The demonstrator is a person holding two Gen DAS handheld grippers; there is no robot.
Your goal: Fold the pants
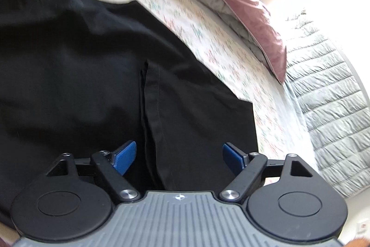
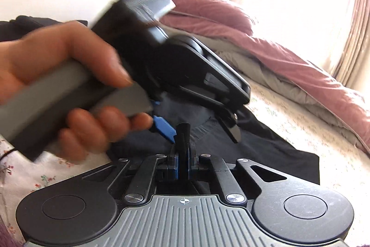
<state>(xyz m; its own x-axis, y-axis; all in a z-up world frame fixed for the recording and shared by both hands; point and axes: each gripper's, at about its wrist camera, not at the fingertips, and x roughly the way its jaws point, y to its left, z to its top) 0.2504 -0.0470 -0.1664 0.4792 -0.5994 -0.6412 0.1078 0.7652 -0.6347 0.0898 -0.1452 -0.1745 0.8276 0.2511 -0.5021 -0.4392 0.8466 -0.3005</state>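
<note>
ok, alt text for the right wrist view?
Right gripper shut on a fold of the black pants, which lie on a floral bedsheet. A hand holding the left gripper, fingers open, fills the upper left.

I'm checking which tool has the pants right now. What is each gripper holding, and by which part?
The right gripper is shut on a pinched-up fold of the black pants. The left gripper is open over them, holding nothing.

Floral bedsheet (image 1: 208,43), mauve duvet (image 2: 289,61), quilted grey blanket (image 1: 328,94), bright curtains (image 2: 360,15).
</note>
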